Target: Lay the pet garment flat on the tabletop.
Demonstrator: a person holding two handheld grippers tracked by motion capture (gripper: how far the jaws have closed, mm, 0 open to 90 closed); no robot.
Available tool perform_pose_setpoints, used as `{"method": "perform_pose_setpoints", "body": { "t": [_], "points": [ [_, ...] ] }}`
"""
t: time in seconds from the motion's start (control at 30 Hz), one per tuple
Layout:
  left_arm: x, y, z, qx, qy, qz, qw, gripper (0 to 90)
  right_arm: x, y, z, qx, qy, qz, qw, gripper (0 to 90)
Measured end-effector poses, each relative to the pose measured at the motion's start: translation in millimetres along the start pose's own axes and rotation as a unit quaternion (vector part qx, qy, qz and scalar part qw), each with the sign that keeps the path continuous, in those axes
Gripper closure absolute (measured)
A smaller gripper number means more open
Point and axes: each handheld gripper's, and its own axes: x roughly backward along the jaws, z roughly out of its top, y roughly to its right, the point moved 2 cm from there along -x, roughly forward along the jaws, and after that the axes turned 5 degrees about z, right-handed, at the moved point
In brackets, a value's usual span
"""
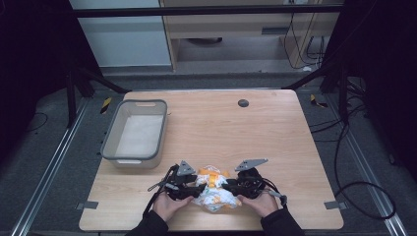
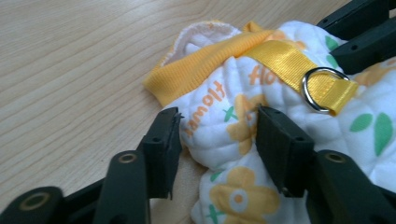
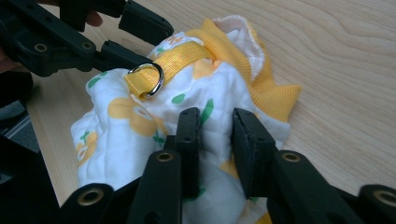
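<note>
Crumpled white quilted baby garment [image 1: 215, 192] with yellow flower print, yellow ribbed trim, yellow satin strap [image 2: 299, 65] with metal D-ring [image 2: 322, 88], bunched near the table's front edge, centre

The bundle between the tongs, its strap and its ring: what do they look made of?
The bundle looks like soft quilted cotton, matt white, with stitched puffs and printed orange flowers. Its yellow edging seems a ribbed knit. The strap shines like satin webbing. The ring glints silver, probably metal. All of it lies on a pale wood-grain table, possibly laminate.
</note>
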Motion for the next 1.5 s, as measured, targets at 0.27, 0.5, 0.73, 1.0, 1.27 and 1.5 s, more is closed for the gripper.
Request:
{"method": "perform_pose_setpoints", "body": {
  "t": [0.27, 0.5, 0.73, 1.0, 1.27, 1.5],
  "points": [
    [-5.5, 2.4, -0.7, -0.007, -0.01, -0.004, 0.9999, 63.7, -2.1, -0.2, -0.1, 0.006, 0.0, -0.005, 1.0, 80.4],
    [-2.6, 4.3, 0.8, -0.008, 0.0, 0.005, 1.0, 77.9, 2.9, 2.0, 0.9, 0.002, 0.021, -0.01, 0.9997, 79.7],
    [11.2, 2.8, 7.4, -0.002, 0.022, 0.003, 0.9998, 79.9, 11.7, 0.7, 4.9, 0.012, 0.043, -0.017, 0.9989, 82.0],
    [27.1, 5.3, 17.1, 0.005, 0.047, 0.0, 0.9989, 80.1, 27.8, 0.2, 11.2, 0.011, 0.075, -0.014, 0.997, 83.2],
    [41.6, 7.4, 30.8, -0.002, 0.07, 0.007, 0.9976, 80.2, 40.6, -4.6, 20.0, 0.027, 0.101, -0.018, 0.9943, 83.2],
    [55.3, 9.3, 49.2, -0.009, 0.094, 0.017, 0.9954, 80.2, 53.3, -8.5, 30.9, 0.044, 0.136, -0.033, 0.9892, 83.1]
  ]
}}
